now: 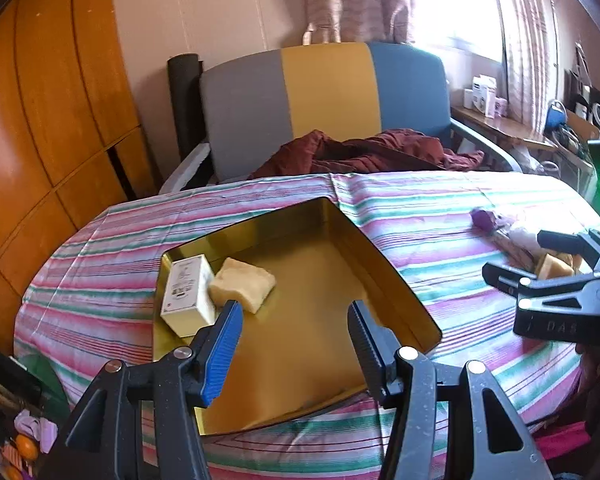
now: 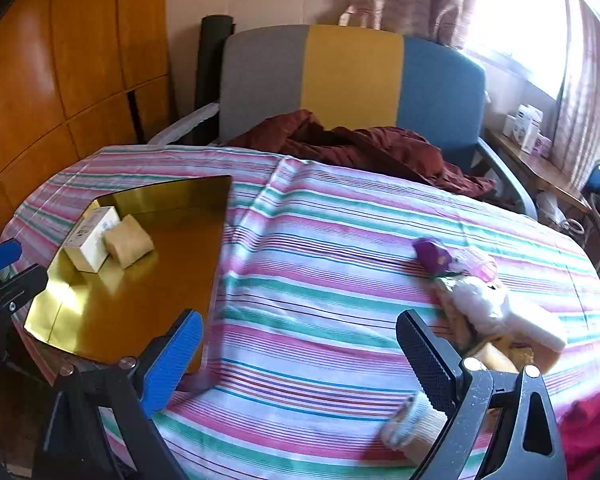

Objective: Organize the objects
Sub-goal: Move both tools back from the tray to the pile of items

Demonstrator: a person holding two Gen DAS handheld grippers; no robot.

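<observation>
A gold tin box (image 1: pixel 312 344) (image 2: pixel 140 308) lies open on the striped tablecloth. Inside at its far left corner stand a white carton (image 1: pixel 188 294) (image 2: pixel 90 238) and a yellow sponge block (image 1: pixel 242 284) (image 2: pixel 128 246), touching. My left gripper (image 1: pixel 296 340) is open and empty above the tin's near part. My right gripper (image 2: pixel 300 360) is open and empty over the cloth, right of the tin; it also shows in the left wrist view (image 1: pixel 540 256). A pile of loose objects lies at the right: a purple piece (image 2: pixel 432 254) (image 1: pixel 484 218), a white wrapped bundle (image 2: pixel 496 304) and yellow pieces (image 2: pixel 496 358).
The table's striped cloth (image 2: pixel 320 240) has a crease down its middle. A grey, yellow and blue chair (image 1: pixel 324 92) with a dark red cloth (image 1: pixel 372 152) stands behind the table. A wooden cabinet (image 1: pixel 40 120) is at the left, a cluttered shelf (image 1: pixel 500 120) at the right.
</observation>
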